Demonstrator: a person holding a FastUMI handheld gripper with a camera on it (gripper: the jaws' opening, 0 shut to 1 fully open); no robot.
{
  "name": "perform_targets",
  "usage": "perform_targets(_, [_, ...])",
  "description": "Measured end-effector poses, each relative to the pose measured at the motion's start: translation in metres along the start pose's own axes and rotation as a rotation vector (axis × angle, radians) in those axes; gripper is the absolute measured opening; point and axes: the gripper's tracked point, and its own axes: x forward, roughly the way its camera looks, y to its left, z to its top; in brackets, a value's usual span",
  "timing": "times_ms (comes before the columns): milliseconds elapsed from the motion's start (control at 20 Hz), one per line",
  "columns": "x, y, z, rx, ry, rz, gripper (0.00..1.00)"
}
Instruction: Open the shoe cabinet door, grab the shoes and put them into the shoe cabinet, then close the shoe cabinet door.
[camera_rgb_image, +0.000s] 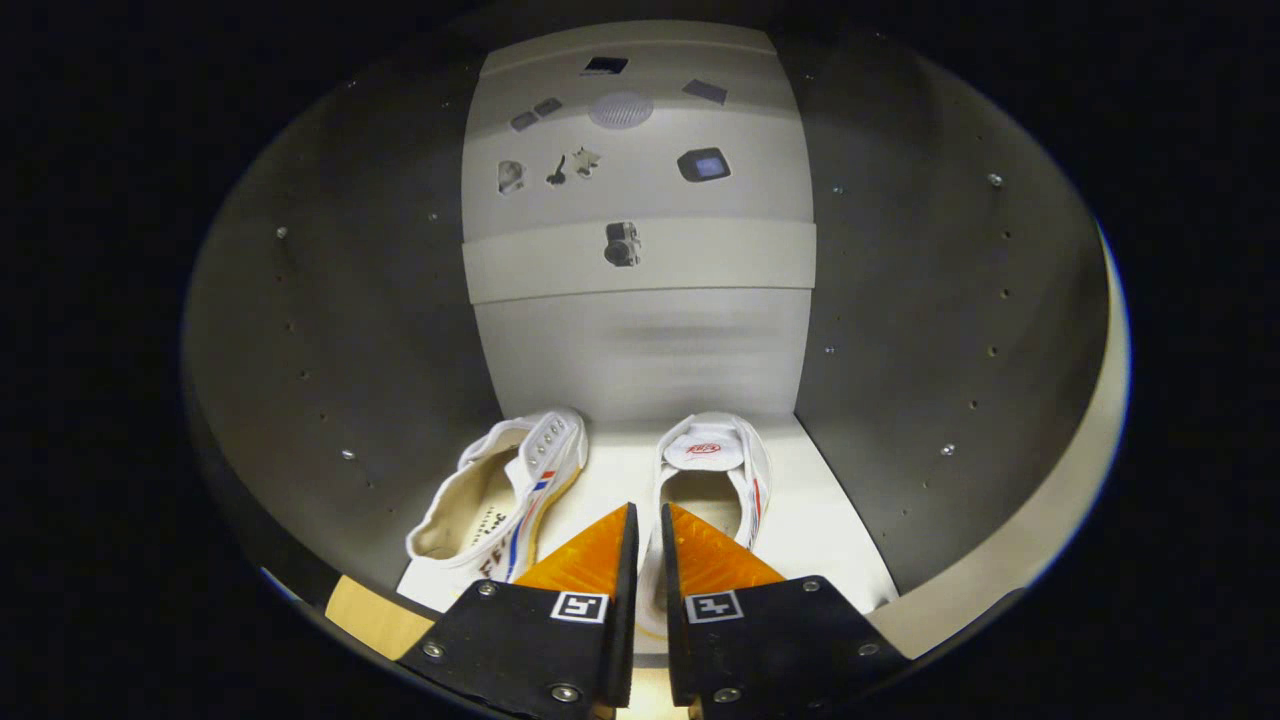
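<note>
At the bottom centre of the frame I see my gripper (648, 520) with its fingers drawn in to a narrow gap, pinching the left rim of the right shoe (712, 470) between them. That shoe sits on the cabinet floor (820, 520), toe toward the back. Left of the fingers, the left shoe (505, 495) leans on its side. Beyond, in the upper middle, the cabinet's back panel (640, 340) rises between pale side walls (330, 330).
</note>
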Motion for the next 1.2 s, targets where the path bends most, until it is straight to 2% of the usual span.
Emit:
perform_targets(350, [-0.083,0.008,0.008,-0.016,-0.077,-0.035,0.14])
perform_targets(900, [-0.219,0.014,-0.012,0.0,-0.143,-0.102,0.14])
perform_targets(1050, [-0.258,0.023,-0.019,0.022,-0.155,-0.083,0.2])
perform_targets(1200, [-0.291,0.032,-0.023,0.017,-0.193,-0.069,0.31])
